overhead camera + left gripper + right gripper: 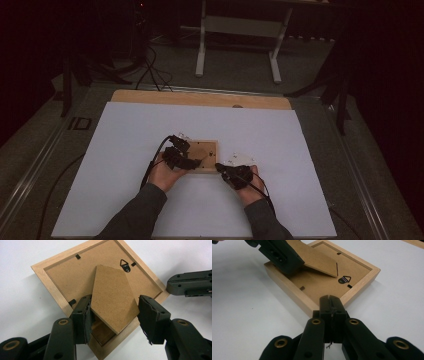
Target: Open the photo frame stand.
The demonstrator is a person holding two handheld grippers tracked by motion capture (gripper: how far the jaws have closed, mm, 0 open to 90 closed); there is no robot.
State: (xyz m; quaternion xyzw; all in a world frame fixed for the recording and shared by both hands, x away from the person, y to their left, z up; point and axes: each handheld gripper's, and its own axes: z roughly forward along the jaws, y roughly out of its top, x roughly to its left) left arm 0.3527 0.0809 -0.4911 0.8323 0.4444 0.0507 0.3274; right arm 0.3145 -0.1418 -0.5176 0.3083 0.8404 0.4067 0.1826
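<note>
Frame: a wooden picture frame (pixel 204 155) lay face down on the white sheet (pixel 125 150) covering the worktop, near its middle, between the two hands.
Back panel: the brown fibreboard back (pixel 72 275) sat inside the wooden rim, held by small black tabs, with a black triangular hanger (pixel 124 265) near one edge.
Stand: the hinged fibreboard stand (pixel 112 298) was tilted up off the back panel, its free end raised above the frame.
Left gripper: the left gripper (pixel 113 315) reached over the frame from the person's left, with the stand between its fingers (pixel 82 320); the left one touched the stand's edge, while the right one stood just beside the other edge with a sliver of gap, so the fingers were fairly wide apart and not clamping.
Right gripper: the right gripper (pixel 331 305) had its fingers pressed fully together, holding nothing, the tips resting against the frame's near corner.
Hands: both hands (pixel 167 175) lay low on the sheet, grey sleeves behind them.
</note>
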